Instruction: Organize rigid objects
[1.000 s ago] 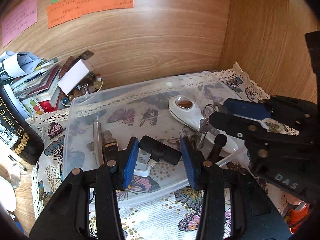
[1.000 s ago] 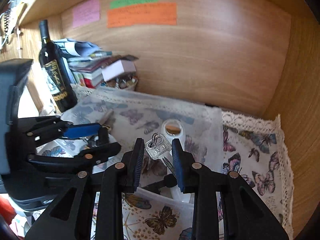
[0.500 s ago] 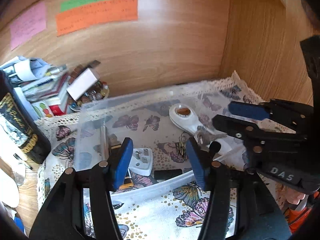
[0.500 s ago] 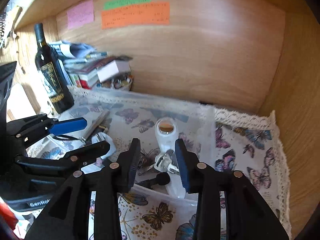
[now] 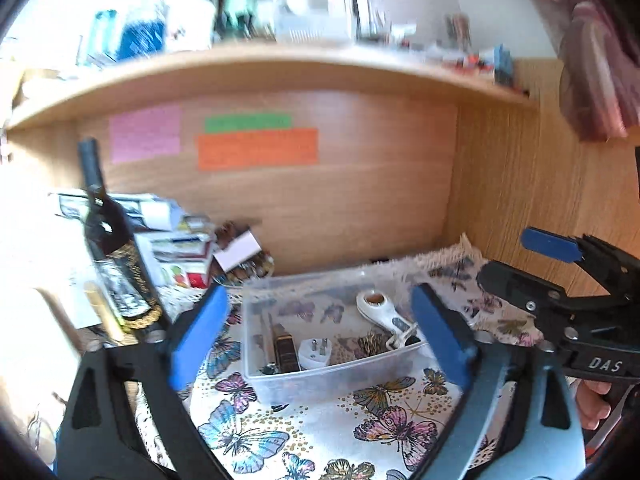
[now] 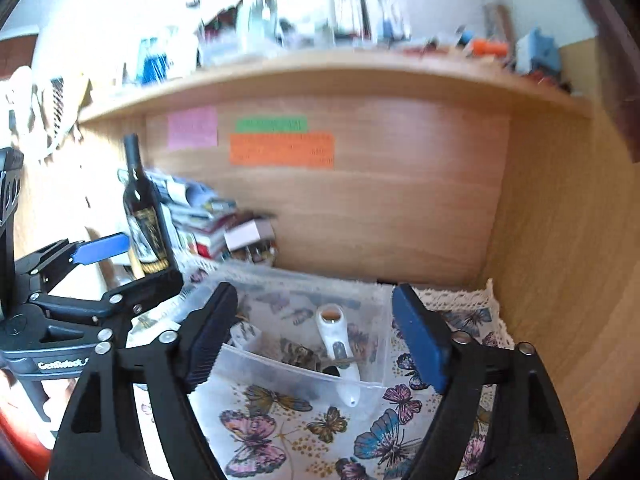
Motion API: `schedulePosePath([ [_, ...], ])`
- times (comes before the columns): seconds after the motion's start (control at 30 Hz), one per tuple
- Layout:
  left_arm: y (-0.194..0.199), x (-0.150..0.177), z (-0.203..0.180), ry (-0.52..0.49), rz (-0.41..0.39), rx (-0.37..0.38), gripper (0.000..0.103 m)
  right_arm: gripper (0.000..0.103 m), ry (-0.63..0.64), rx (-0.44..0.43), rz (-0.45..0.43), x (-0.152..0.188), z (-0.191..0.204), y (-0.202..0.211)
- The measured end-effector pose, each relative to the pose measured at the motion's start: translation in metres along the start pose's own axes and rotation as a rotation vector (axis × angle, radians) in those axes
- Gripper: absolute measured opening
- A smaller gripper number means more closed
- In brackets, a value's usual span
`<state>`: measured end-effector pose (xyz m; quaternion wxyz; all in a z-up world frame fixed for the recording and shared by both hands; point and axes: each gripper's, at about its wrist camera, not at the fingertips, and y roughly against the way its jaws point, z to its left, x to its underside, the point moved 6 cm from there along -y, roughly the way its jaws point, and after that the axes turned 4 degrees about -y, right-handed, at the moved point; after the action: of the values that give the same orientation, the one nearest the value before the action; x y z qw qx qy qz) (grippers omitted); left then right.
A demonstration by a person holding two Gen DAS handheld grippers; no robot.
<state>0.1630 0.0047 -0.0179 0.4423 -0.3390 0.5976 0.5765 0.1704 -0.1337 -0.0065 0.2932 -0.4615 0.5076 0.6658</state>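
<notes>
Black tongs with blue pads filled the bottom of both frames. We saw the left gripper (image 5: 318,338) at the bottom of the left wrist view, its 2 fingers spread wide apart and holding nothing. The right gripper (image 6: 316,344) sat at the bottom of the right wrist view, its jaws likewise wide apart and empty. Each tool also showed in the other's frame: the right one at the right edge (image 5: 560,272), the left one at the left edge (image 6: 92,276).

Beneath them, at the bottom centre, lay the butterfly-print cloth (image 5: 320,432) with a lace edge. On it, at the centre of both frames and framed between the spread fingers, stood the clear plastic bin (image 5: 328,376). Inside the bin we made out a white plug adapter (image 5: 314,352), a dark rectangular item (image 5: 286,350) just left of it, a white handled tool (image 5: 382,314) with a round brown inset toward the right, and keys (image 5: 404,334) lying against that tool. Other small pieces were too blurred to name.

Farther back, in the left of the frame, stood a dark wine bottle (image 5: 116,256), with a stack of books and papers (image 5: 176,240) beside it. On the wooden back panel (image 5: 360,200) were 3 notes: pink (image 5: 146,134), green (image 5: 248,123) and orange (image 5: 258,149). Across the top ran a cluttered shelf (image 5: 280,64), its contents blurred.
</notes>
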Motion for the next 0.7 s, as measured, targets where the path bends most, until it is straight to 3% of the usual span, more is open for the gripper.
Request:
schedulePosePath([
  [0.2, 0.037, -0.001, -0.005, 0.008, -0.065, -0.015, 0.102, 0.103, -0.027, 0.002, -0.09, -0.002, 0.003, 0.034],
  [0.7, 0.063, 0.005, -0.008, 0.021, -0.09, -0.027, 0.103, 0.103, -0.053, -0.005, -0.119, 0.008, 0.007, 0.059],
])
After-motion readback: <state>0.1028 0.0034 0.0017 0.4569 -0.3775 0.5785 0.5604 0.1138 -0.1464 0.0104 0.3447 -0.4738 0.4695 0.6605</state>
